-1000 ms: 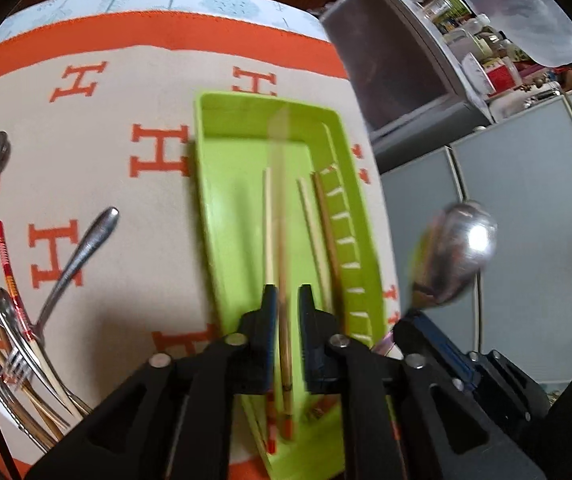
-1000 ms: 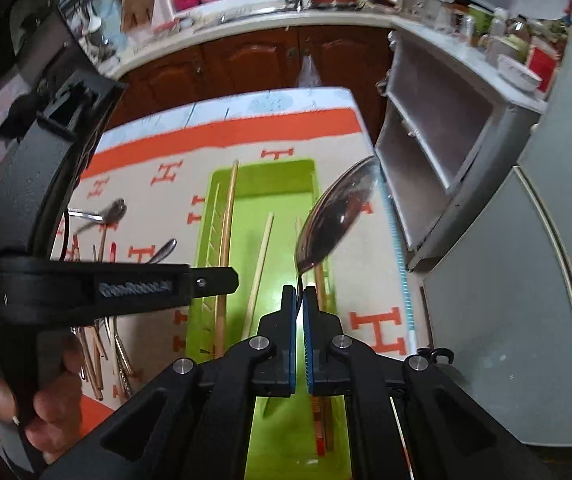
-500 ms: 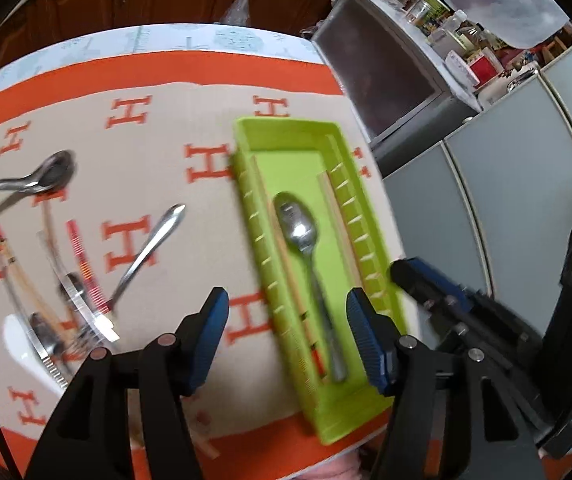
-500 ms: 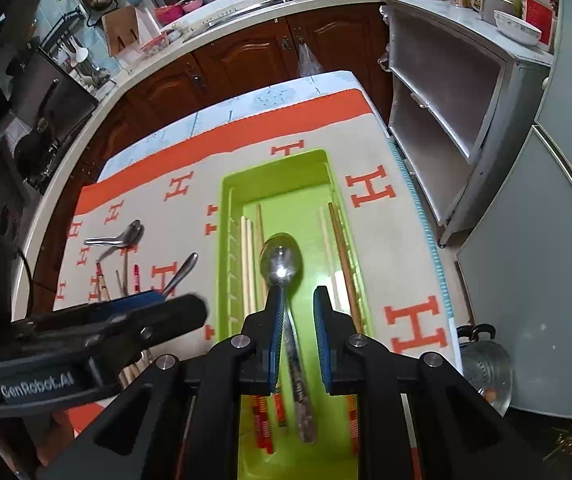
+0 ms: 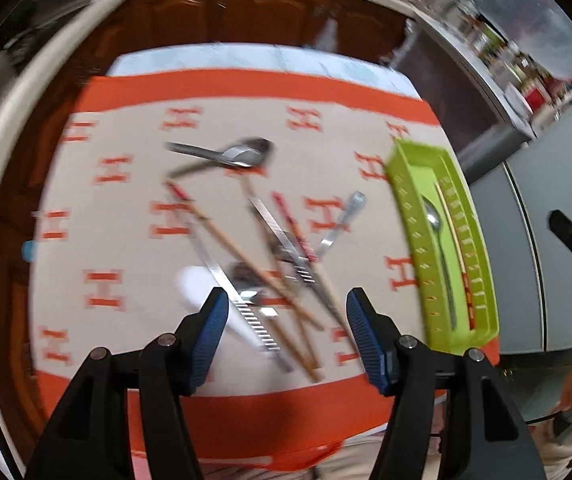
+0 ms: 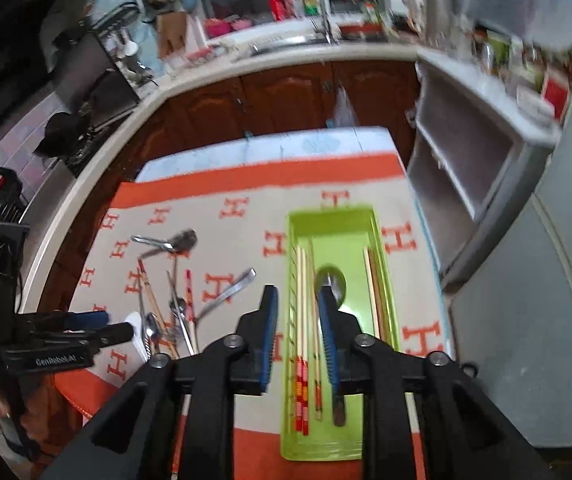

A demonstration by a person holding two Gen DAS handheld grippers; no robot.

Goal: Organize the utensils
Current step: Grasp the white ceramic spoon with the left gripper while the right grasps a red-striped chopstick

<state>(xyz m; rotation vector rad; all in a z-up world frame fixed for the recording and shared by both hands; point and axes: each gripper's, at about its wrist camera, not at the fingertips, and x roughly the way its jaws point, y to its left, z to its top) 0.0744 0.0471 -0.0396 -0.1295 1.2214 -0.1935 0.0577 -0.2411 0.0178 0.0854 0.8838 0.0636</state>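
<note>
Task partly complete: one spoon and several chopsticks lie in the green tray, the remaining utensils heaped on the surface, both grippers' jaws released and empty.

Both wrist views look down — sharing tray, tablecloth.

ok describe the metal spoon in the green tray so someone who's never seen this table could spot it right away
Find the lime-green plastic tray at the right edge of the orange-and-beige H-patterned cloth. Along its middle lies a shiny steel spoon, bowl pointing to the far end, with pale wooden chopsticks on either side. It is the only metal piece in the tray.
</note>
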